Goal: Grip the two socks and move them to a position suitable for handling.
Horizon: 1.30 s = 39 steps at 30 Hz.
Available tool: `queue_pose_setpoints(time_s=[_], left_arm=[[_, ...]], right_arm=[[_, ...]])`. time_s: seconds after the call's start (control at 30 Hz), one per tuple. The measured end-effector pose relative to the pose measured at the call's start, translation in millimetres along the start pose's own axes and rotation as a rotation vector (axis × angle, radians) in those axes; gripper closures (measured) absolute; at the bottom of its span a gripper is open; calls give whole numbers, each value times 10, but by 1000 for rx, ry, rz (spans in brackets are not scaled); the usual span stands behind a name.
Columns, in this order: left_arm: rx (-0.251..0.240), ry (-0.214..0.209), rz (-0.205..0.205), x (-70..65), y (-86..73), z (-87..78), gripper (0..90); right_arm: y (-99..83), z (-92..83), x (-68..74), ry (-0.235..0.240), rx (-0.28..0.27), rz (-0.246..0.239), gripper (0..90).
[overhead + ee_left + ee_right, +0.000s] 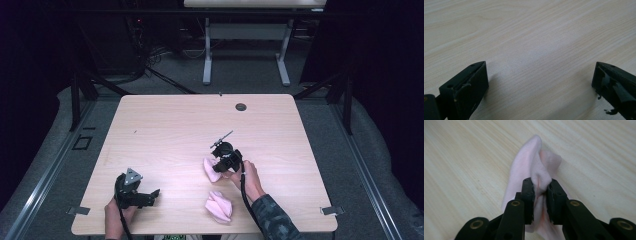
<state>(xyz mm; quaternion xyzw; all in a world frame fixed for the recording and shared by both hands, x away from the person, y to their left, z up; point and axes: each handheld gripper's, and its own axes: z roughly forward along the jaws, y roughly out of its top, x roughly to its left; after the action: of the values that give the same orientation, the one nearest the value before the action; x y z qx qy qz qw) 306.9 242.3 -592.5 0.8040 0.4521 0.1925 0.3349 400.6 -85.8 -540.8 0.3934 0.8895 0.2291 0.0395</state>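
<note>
From above, we see the right gripper (223, 159) clamped on a small pale pink cloth piece (212, 169) near the middle of the light wood-grain table (165, 130), while a second crumpled pink cloth piece (219, 206) lies apart near the front edge. The left gripper (145, 196) rests low at the table's front left, with nothing in it.

Along the left gripper's jaws, we look at bare tabletop (531, 42); the jaws stand wide apart, released.

Along the right gripper's jaws, we find the pads pinching a raised fold of the pink cloth (534, 167), whose far end touches the wood.

We judge the work about midway: one piece gripped and in hand, the other yet untouched.
</note>
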Motion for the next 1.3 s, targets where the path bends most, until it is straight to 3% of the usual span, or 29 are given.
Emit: queue_pose_setpoints(time_s=[0.1,0.13,0.17,0.23,0.3,0.43,0.5,0.53,0.6,0.8,0.83,0.9,0.93,0.97,1.0,1.1,1.17,1.2,1.23,1.27,1.3], left_arm=[[0,0,0,2,0,1,5],[0,-1,-4,-1,-1,1,5],[0,-1,-3,0,-1,1,5],[0,-1,-3,0,0,2,5],[-1,0,-4,0,0,2,5],[3,1,-7,-2,4,2,5],[2,26,-30,-29,-2,-4,4],[2,52,-51,-63,-7,-10,5],[3,62,-62,-76,-10,-14,5],[20,109,-123,-169,-10,-60,27],[6,88,-145,-190,-9,-87,44],[-34,0,-189,-237,-7,-153,46],[-59,-55,-203,-327,15,-209,53],[-59,-55,-203,-327,15,-209,52],[-57,-87,-202,-382,31,-229,52],[-51,-142,-158,-581,87,-249,52],[-25,-203,-120,-775,154,-237,26],[-25,-203,-120,-775,154,-237,24],[-15,-216,-107,-842,178,-226,27],[8,-257,-71,-970,228,-194,31],[8,-257,-71,-970,228,-194,32]], right_arm=[[-12,66,-39,10,13,-1,599],[-29,31,-46,7,0,2,485],[-29,31,-46,7,0,2,485],[-59,-117,-31,-1,-37,-11,349],[-101,-228,-15,7,-70,-6,283],[-181,-371,7,11,-75,-19,207],[-244,-444,26,35,-71,-37,139],[-321,-507,49,50,-76,-47,146],[-403,-557,71,63,-85,-45,158],[-594,-642,144,51,-96,-46,263],[-626,-661,152,54,-98,-51,277],[-681,-696,180,50,-102,-52,289],[-726,-717,212,51,-104,-59,300],[-745,-722,231,49,-105,-62,307],[-745,-722,231,49,-105,-62,307],[-801,-698,274,56,-94,-73,363],[-850,-633,307,53,-76,-67,405],[-850,-633,307,53,-76,-67,405],[-875,-601,331,68,-70,-68,413],[-883,-588,352,74,-67,-69,414],[-883,-588,352,74,-67,-69,414]])
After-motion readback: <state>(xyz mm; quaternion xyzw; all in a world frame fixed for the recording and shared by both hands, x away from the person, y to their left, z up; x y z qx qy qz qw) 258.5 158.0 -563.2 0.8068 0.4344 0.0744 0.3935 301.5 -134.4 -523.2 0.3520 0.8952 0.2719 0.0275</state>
